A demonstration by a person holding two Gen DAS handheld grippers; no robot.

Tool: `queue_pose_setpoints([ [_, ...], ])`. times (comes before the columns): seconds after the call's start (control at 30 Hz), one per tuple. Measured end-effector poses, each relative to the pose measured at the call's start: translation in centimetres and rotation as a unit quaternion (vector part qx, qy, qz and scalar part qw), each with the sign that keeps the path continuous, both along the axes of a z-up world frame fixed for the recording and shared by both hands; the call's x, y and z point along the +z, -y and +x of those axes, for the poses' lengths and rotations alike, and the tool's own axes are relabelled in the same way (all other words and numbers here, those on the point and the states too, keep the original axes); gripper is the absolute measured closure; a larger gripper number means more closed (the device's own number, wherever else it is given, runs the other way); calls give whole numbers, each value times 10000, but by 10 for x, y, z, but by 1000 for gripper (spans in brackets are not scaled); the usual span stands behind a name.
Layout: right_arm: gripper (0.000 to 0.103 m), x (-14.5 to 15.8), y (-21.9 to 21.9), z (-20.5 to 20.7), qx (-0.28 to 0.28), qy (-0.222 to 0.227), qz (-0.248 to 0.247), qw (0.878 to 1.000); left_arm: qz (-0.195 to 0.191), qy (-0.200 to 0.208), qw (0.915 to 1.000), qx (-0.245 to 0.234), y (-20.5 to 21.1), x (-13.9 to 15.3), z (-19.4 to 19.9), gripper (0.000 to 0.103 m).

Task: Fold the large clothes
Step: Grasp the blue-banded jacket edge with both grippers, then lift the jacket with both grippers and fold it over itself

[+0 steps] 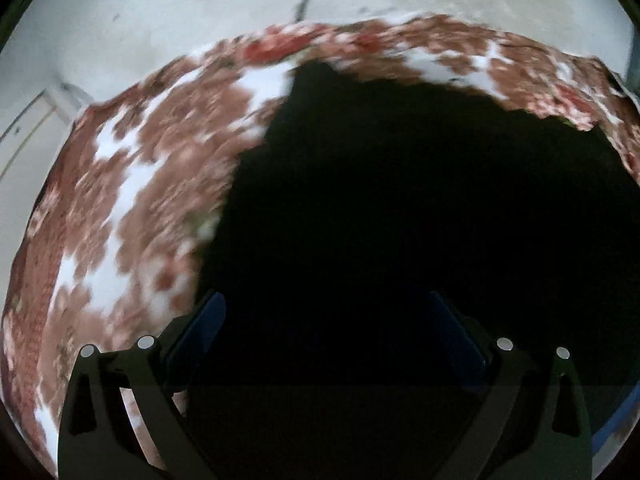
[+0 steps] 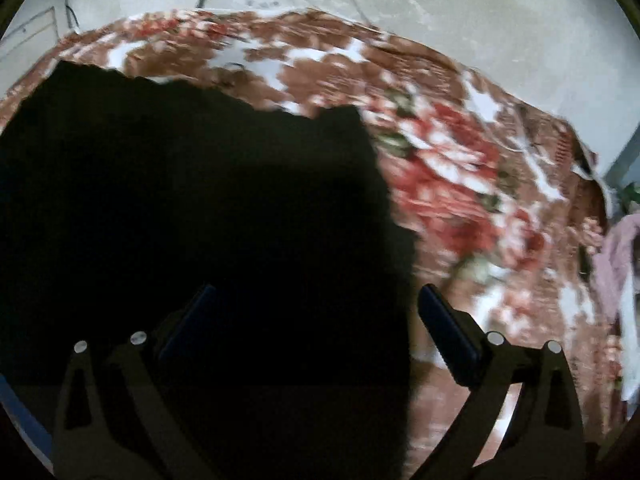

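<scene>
Black garment [image 1: 400, 220] spread on floral blanket [image 1: 132, 184]; left gripper [image 1: 328, 328], right gripper [image 2: 316, 320] spread wide above it, empty. Risk: regrasp bunching fabric, snagging blanket underneath.

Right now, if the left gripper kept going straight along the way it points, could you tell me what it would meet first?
Most likely the black garment: it fills the view ahead of the open left gripper, lying on the floral blanket. Depth is hard to judge.

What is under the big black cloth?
The black cloth lies on a flowery brown, red and white blanket, which shows all around its edges. Whatever sits beneath the cloth's middle is covered, and so is what lies under the blanket itself.
</scene>
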State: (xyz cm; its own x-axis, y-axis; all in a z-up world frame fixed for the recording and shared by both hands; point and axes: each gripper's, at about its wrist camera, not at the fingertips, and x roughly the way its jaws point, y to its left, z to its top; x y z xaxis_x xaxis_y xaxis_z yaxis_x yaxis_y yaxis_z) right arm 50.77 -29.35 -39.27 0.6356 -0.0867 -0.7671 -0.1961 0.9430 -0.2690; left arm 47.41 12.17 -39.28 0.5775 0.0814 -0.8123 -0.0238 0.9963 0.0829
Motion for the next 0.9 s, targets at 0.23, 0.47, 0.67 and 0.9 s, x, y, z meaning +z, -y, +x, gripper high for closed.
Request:
queue_pose_setpoints([
  [0.23, 5, 29, 22, -21, -13, -40, -92, 9999, 187, 168, 9992, 297, -8, 43, -36, 5],
  [0.47, 5, 78, -21, -58, 193, 179, 696, 9972, 44, 531, 9985, 82, 19, 90, -90, 5],
  [0.67, 5, 79, -55, -73, 258, 4, 1159, 9929, -361, 524, 9971, 421, 14, 87, -136, 5],
  [0.9, 5, 66, -85, -79, 284, -184, 1316, 9907, -1577, 731, 9794, 1025, -13, 47, -193, 5],
])
